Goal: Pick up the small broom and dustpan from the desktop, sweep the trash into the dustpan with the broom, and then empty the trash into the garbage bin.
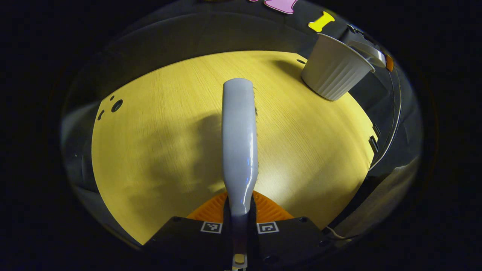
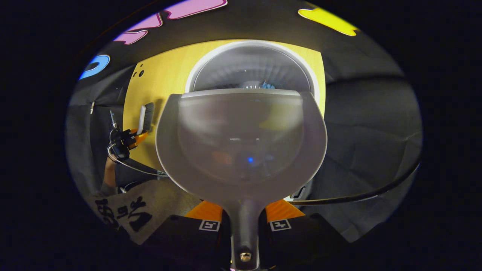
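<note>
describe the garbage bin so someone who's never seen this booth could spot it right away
On the light yellow wooden desktop, look toward the far corner beside the black cloth wall. There stands the white ribbed plastic garbage bin, a round tub that widens to a rimmed open top. It is the one free-standing container there; the grey dustpan hovers at its mouth, and the pale grey small broom is slim.

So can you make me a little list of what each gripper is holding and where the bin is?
left gripper: shut on the broom, held over the wooden table
right gripper: shut on the dustpan handle
dustpan: tipped at the bin's rim
bin: white, ribbed, on the table's far corner
trash: something blue inside the bin
</note>
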`<move>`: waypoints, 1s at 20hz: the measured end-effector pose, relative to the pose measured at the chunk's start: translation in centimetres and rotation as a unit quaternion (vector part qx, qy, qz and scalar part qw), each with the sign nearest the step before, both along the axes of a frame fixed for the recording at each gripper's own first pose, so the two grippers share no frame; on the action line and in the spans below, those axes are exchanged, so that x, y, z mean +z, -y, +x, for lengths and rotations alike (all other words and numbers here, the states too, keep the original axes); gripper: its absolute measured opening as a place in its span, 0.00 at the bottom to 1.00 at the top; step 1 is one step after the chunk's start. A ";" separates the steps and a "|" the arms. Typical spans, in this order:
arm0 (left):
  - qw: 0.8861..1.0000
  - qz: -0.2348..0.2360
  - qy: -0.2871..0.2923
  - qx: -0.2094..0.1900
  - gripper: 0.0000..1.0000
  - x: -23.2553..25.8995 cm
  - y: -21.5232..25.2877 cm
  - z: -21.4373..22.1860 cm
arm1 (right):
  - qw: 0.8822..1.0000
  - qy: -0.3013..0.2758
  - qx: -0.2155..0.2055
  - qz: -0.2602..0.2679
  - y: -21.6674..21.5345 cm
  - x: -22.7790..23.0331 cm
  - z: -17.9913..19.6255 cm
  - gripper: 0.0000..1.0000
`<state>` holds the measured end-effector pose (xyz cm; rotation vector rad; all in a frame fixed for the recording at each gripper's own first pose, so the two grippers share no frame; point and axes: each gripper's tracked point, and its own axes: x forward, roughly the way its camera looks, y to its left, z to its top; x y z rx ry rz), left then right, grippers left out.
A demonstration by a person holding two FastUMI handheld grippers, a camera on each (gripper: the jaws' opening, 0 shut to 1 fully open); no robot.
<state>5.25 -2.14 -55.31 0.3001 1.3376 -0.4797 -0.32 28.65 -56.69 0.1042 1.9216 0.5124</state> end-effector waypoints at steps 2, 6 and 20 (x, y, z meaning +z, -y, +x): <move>1.000 0.001 -0.001 -0.001 0.19 0.1 0.0 0.1 | 1.000 0.011 -0.013 0.003 0.0 -0.2 0.0 0.33; 1.000 0.011 -0.001 -0.002 0.19 0.2 -0.1 0.0 | 0.998 0.053 -0.030 -0.001 0.6 0.1 0.3 0.33; 1.000 0.019 0.004 -0.017 0.19 0.5 -0.3 0.4 | 0.983 0.164 -0.010 0.083 -6.7 8.6 -6.3 0.33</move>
